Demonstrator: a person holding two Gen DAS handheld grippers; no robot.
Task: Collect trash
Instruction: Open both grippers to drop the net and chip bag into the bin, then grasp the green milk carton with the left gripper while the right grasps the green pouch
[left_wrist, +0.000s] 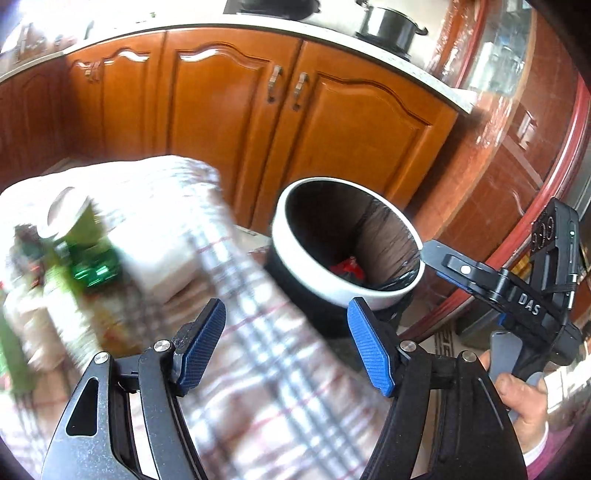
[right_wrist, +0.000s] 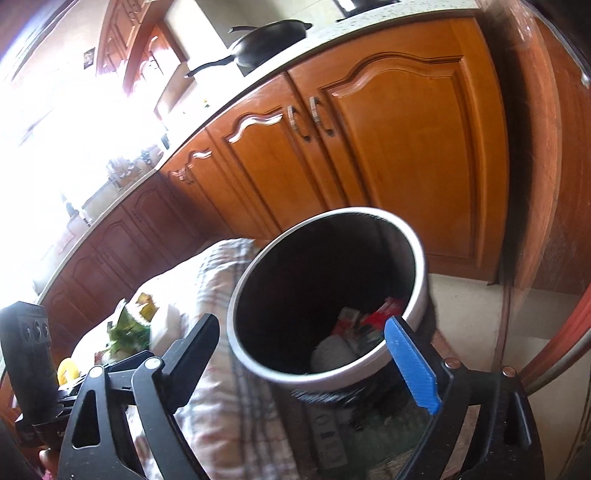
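Your left gripper (left_wrist: 286, 347): blue-padded fingers (left_wrist: 369, 347) spread wide, nothing betw. them, over the white-and-red checked tablecloth (left_wrist: 266, 369). Your right gripper (right_wrist: 314, 358): fingers also apart & empty, aimed at the round white-rimmed black trash bin (right_wrist: 417, 266) just ahead. Bin stands upright, mouth up, long axis vertical, beside the cloth edge, in front of the orange wooden cabinet doors (right_wrist: 399, 147). Inside at the bottom: red wrappers (right_wrist: 384, 310) & a pale crumpled piece (right_wrist: 332, 350). Blurry green-and-white packaging (left_wrist: 85, 254) lies on the cloth, left side; its orientation can't be told.
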